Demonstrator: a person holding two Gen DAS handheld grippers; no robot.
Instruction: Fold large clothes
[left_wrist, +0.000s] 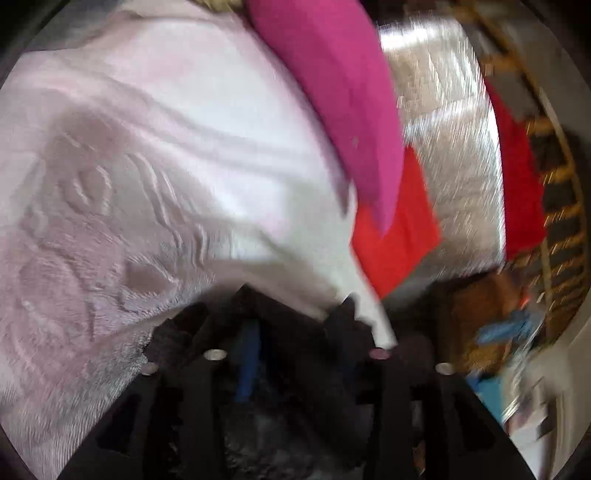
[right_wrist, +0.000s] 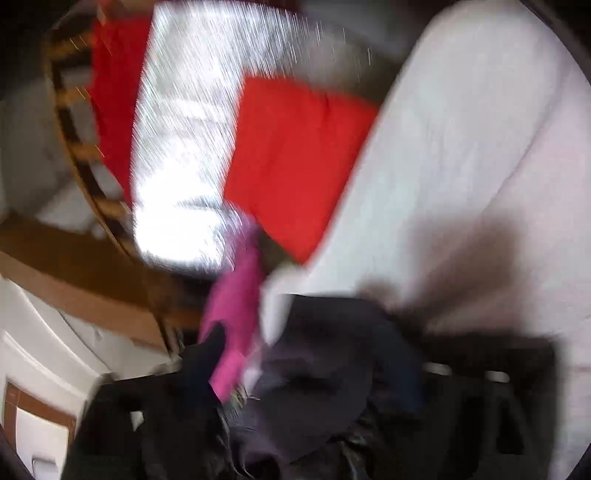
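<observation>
A large pale pink garment with embossed lettering (left_wrist: 122, 192) fills the left wrist view and drapes over my left gripper (left_wrist: 295, 306), whose black fingers (left_wrist: 347, 314) look apart; I cannot tell if they grip it. The same pale garment (right_wrist: 461, 166) fills the right side of the right wrist view. A magenta cloth (left_wrist: 332, 85) lies across its top edge and hangs by my right gripper (right_wrist: 295, 350), where it shows again (right_wrist: 236, 325). A dark cloth (right_wrist: 317, 380) covers the right fingers. Both views are motion-blurred.
A folded red cloth (right_wrist: 295, 162) lies on a shiny silver surface (right_wrist: 184, 147); it also shows in the left wrist view (left_wrist: 399, 229). Another red cloth (left_wrist: 517, 177) hangs at the far edge by a wooden railing (left_wrist: 557, 206). Brown boards (right_wrist: 92, 280) lie lower left.
</observation>
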